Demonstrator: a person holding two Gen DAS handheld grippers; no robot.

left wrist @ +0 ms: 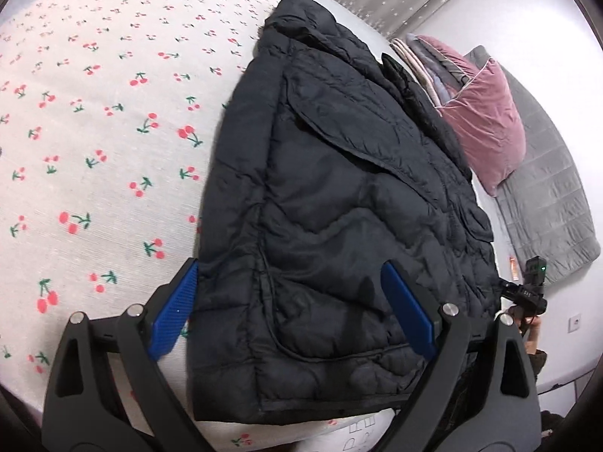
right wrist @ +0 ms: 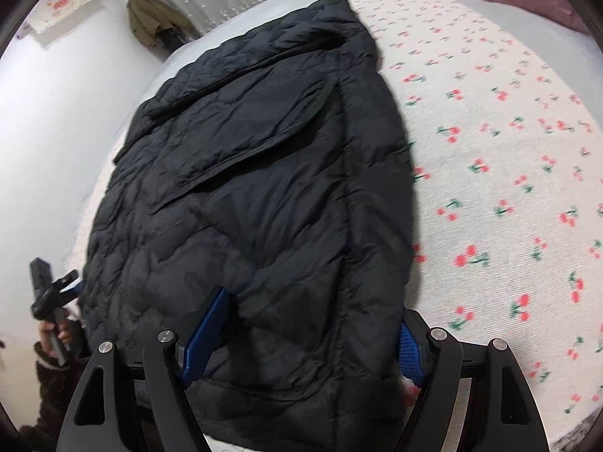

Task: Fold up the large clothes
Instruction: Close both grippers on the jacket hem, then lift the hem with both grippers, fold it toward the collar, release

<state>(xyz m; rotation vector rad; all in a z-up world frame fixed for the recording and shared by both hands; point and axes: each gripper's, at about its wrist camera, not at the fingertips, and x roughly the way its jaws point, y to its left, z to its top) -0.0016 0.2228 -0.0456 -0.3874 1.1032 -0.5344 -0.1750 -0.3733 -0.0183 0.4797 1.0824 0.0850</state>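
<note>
Black puffer jacket [left wrist: 339, 207] lay folded lengthwise down frame centre on the cherry-print bedsheet [left wrist: 94, 132], left gripper [left wrist: 290, 312] spread wide over its hem at bottom, right gripper [right wrist: 312, 342] likewise gaping wide, pink pillow [left wrist: 486, 120] upper right.

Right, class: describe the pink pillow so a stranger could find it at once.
Start at the bed with the cherry-print sheet. A black padded jacket lies along it; just beyond the jacket's far side sits the pink pillow. It alone is shiny pink, against a grey quilted blanket.
</note>
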